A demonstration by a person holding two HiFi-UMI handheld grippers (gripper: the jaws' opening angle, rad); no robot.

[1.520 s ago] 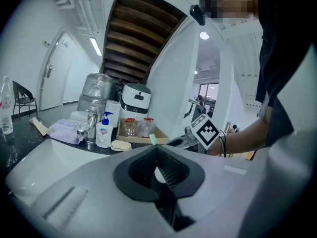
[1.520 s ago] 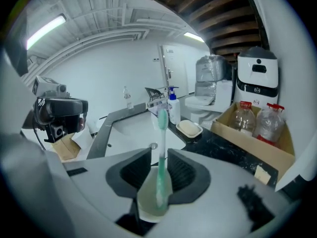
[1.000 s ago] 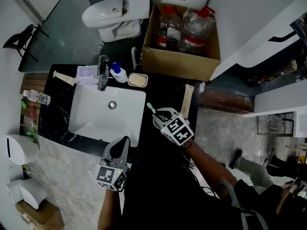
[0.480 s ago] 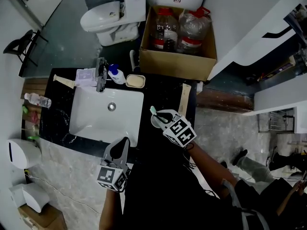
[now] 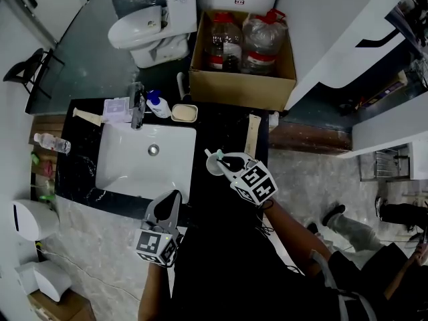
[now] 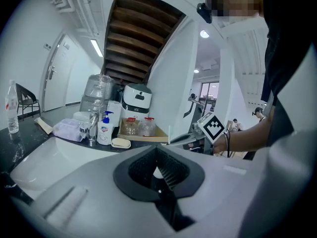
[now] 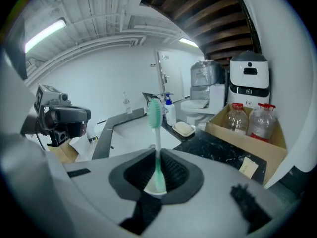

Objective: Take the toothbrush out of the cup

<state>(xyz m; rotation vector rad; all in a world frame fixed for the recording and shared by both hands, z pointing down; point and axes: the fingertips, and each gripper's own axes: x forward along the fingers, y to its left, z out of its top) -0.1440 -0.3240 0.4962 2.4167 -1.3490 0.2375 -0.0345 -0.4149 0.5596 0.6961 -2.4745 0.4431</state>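
A toothbrush (image 7: 156, 133) with a green head and a white and green handle stands upright between the jaws of my right gripper (image 7: 157, 171), which is shut on its handle. Its foot is at the white rim of the cup (image 7: 157, 193) just under the jaws. In the head view the right gripper (image 5: 225, 163) is over the pale cup (image 5: 212, 170) on the black counter right of the sink, with the toothbrush (image 5: 209, 155) head sticking out to the left. My left gripper (image 5: 174, 199) is shut and holds nothing, at the sink's front edge.
A white sink (image 5: 127, 172) with tap (image 5: 137, 105), soap bottle (image 5: 158, 103) and soap dish (image 5: 184, 113) lies left of the cup. A cardboard box (image 5: 242, 89) with two bottles stands behind the counter, next to a toilet (image 5: 148, 32). A paper slip (image 5: 251, 134) lies on the counter.
The head view has shifted a little. My right gripper, still shut on the toothbrush, has edged slightly to the right over the cup. The left gripper has stayed put.
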